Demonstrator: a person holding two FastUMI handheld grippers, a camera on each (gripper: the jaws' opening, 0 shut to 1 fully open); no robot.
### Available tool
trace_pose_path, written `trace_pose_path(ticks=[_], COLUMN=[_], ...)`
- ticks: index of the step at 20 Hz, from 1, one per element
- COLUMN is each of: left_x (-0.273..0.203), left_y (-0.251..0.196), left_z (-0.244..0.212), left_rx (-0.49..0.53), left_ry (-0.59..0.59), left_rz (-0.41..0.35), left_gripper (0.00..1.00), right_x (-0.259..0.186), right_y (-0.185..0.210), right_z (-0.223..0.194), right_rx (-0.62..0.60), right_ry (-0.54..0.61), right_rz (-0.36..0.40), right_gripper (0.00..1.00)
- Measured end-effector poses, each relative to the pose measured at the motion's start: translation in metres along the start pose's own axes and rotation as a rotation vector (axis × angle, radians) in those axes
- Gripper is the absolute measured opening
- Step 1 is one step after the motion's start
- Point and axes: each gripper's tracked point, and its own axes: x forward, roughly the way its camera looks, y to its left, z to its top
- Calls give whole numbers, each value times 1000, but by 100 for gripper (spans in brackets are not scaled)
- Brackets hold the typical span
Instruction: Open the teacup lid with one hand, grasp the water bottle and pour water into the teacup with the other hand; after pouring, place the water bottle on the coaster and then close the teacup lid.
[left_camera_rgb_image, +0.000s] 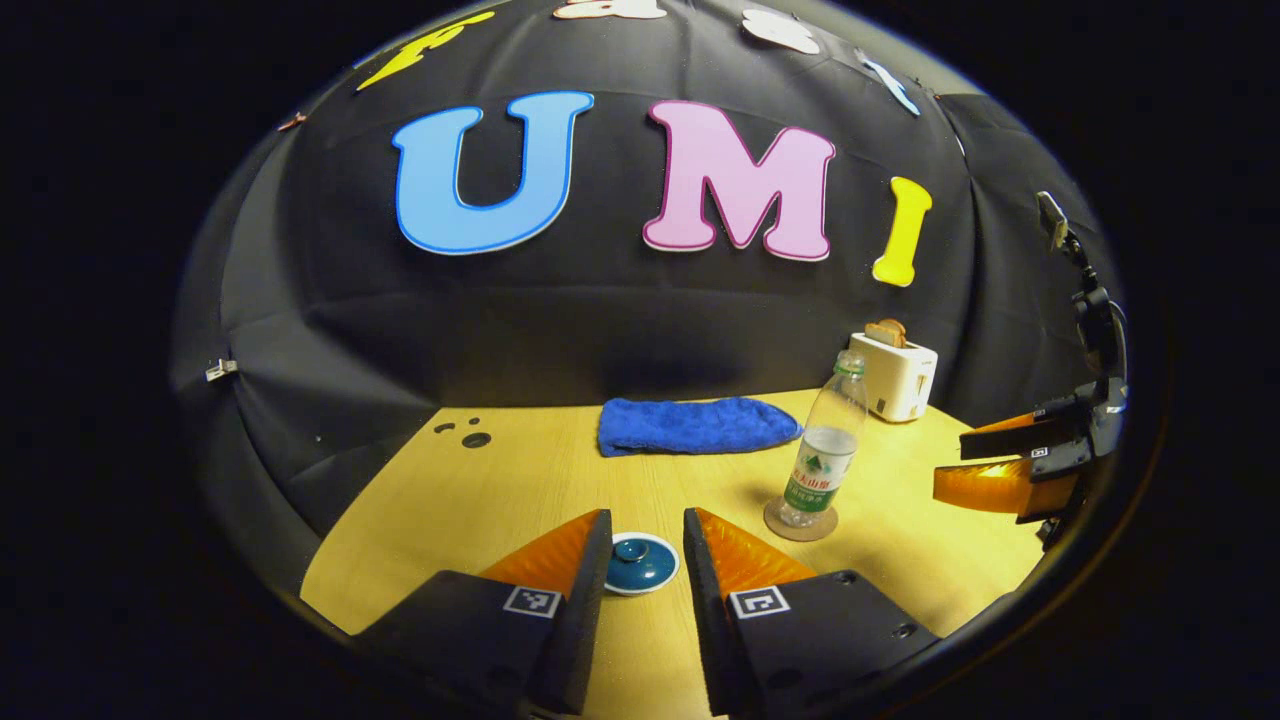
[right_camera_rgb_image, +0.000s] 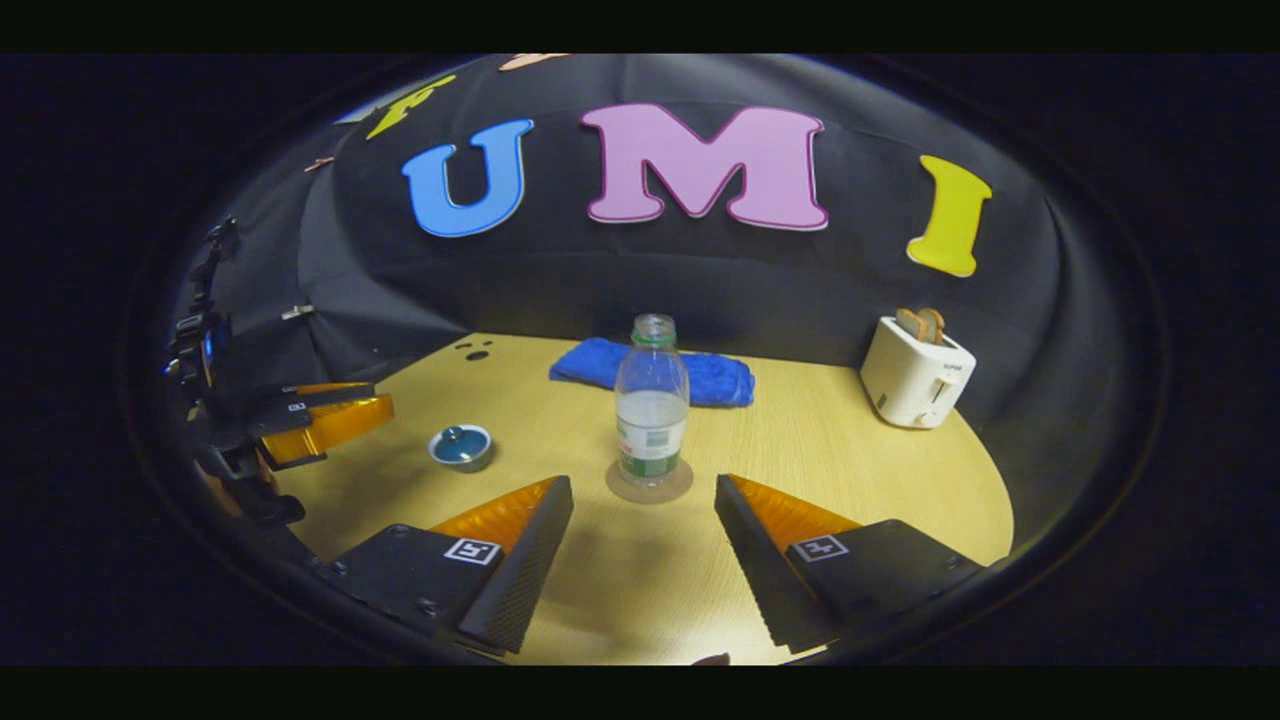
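Left gripper (left_camera_rgb_image: 645, 545) hangs wide open w/ nothing held, its fingers either side of the lidded teacup (left_camera_rgb_image: 641, 563) on the table (left_camera_rgb_image: 480, 500) but not touching it. Right gripper (right_camera_rgb_image: 643, 515) is also spread wide & empty, the water bottle (right_camera_rgb_image: 651, 413) upright on its coaster (right_camera_rgb_image: 649, 482) just beyond the tips. Farther back lie a blue cloth (right_camera_rgb_image: 655, 374) by the wall & a toaster (right_camera_rgb_image: 916, 373) w/ bread at far right.

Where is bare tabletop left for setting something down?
Free: the table between water bottle and toaster, and the front strip before the right gripper. Tighter around the teacup, beside the left gripper.
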Motion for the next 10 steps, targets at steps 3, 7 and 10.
trace_pose_path(ticks=[3, 7, 10], left_x=[-20, -39, -51], left_y=[3, 5, 0], left_z=[28, 51, 58], left_rx=[-22, 2, 7], left_ry=[-31, -62, -67], left_rz=[10, 15, 3], left_gripper=[47, 47, 47], right_x=[-16, -34, -44], right_y=[5, 7, 8], right_z=[27, 56, 66], right_rx=[-17, -6, -5], right_ry=[-43, -95, -115], right_rz=[9, 2, -9], right_gripper=[89, 89, 89])
